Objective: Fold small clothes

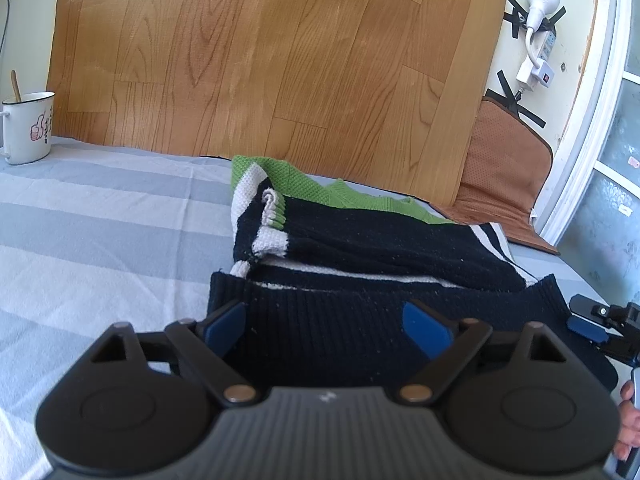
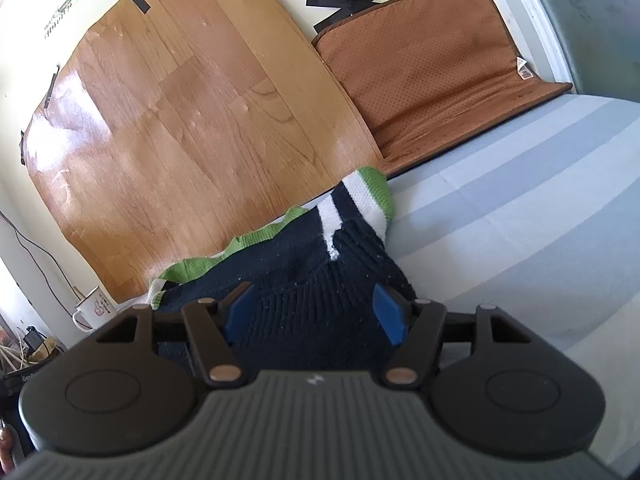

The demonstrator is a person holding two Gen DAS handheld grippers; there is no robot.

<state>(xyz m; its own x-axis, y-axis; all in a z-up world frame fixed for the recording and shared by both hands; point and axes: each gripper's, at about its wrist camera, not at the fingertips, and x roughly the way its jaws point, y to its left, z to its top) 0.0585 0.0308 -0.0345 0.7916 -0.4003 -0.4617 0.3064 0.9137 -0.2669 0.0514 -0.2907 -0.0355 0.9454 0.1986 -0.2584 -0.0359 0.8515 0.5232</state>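
A small knit sweater [image 1: 360, 248], black with white and green stripes, lies folded on the striped sheet [image 1: 100, 232]. Its ribbed black hem [image 1: 320, 312] faces me. My left gripper [image 1: 326, 322] hovers over the hem's left part, jaws wide open; the blue pads [image 1: 424, 330] stand apart from the knit without pinching it. In the right wrist view the sweater [image 2: 304, 272] fills the centre, and my right gripper [image 2: 314, 314] is open over the hem's right corner, with fabric between the pads [image 2: 386, 316] but not squeezed. The right gripper's tip [image 1: 592, 320] shows at the left view's right edge.
A wood-pattern board [image 1: 260, 60] leans on the wall behind the bed. A brown cushion [image 2: 432, 72] stands at the back right. A white enamel mug [image 1: 28, 126] with a spoon sits at the back left. A lamp and power strip [image 1: 540, 12] are taped to the wall. Fingers of a hand [image 1: 628, 420] show lower right.
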